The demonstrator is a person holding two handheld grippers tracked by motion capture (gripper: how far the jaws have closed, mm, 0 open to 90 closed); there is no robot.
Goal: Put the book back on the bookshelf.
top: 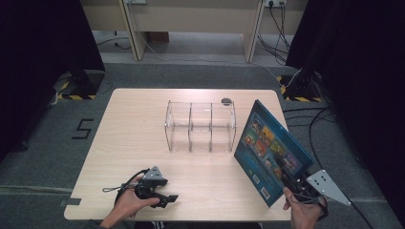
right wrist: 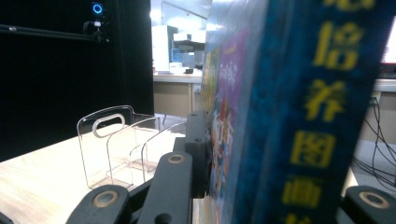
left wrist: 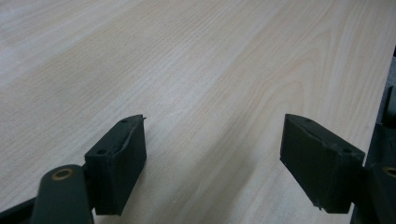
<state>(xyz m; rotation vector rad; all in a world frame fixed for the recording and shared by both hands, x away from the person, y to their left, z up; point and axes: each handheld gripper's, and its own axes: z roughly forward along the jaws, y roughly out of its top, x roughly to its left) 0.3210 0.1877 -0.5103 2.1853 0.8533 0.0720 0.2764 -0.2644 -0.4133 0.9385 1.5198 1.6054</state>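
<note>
You had the blue picture book [top: 270,148] clamped upright in your right gripper's [top: 292,183] jaws, just right of the clear three-slot acrylic rack [top: 200,126], not yet slotted; your left gripper [top: 165,198] rested with parted, empty jaws.

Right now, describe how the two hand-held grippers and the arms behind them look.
The left hand-held gripper is black, with a grey three-cornered plate on top and a thin black cable looping off to the side. Its jaws end in blocky black pads on arms with brass-coloured rivets. The right hand-held gripper is black too, its grey plate dotted with small holes. Both forearms are bare.
</note>
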